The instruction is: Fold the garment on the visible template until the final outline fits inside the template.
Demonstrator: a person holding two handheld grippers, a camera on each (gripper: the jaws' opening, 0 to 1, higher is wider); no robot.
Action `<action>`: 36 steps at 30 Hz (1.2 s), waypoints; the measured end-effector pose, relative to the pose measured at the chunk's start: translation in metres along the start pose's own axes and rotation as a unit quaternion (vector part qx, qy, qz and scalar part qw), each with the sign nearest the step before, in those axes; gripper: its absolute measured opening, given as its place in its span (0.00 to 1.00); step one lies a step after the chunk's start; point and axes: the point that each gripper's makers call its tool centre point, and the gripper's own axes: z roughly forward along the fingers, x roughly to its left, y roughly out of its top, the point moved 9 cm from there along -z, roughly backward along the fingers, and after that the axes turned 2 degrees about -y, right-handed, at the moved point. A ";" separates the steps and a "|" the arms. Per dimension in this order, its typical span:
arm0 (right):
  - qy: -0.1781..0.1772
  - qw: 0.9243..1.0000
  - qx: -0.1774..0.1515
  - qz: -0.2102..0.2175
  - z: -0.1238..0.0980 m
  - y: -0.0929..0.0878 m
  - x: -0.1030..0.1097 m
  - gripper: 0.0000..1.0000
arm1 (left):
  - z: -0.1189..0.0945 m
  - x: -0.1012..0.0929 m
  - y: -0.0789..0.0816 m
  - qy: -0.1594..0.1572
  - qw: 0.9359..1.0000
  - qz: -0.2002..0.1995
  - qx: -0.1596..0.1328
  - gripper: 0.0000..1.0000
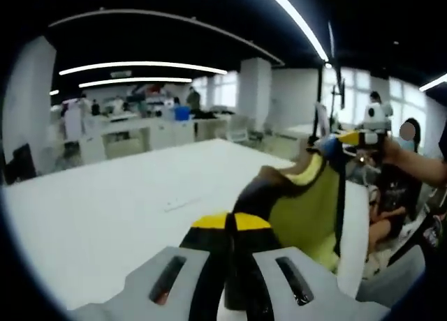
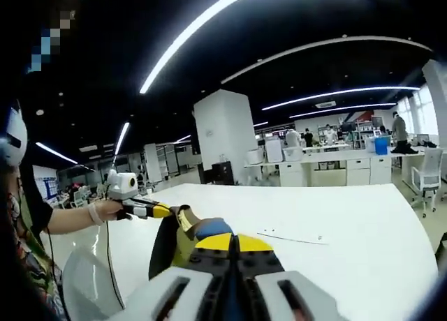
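No readable writing is seen. The garment (image 1: pixel 307 209) is held stretched above the white table (image 1: pixel 105 209), pinched by the clenched left gripper (image 1: pixel 231 223) and the clenched right gripper (image 2: pixel 232 244). Desks (image 2: pixel 335 171) and a pillar (image 1: pixel 255 91) are seen behind.

I can read no text, label, brand or number anywhere. A small sign hangs from the ceiling (image 1: pixel 120 74) at upper left of my left gripper view, and another (image 2: pixel 325 105) sits at upper right of my right gripper view, but both are too small and blurred to make out. A blue poster on the far wall (image 2: pixel 47 187) at the left edge of my right gripper view is likewise illegible.
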 end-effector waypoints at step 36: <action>-0.035 0.991 0.130 0.018 0.158 -0.100 -0.130 0.00 | 0.148 0.100 -0.095 0.027 0.992 -0.046 0.115 0.00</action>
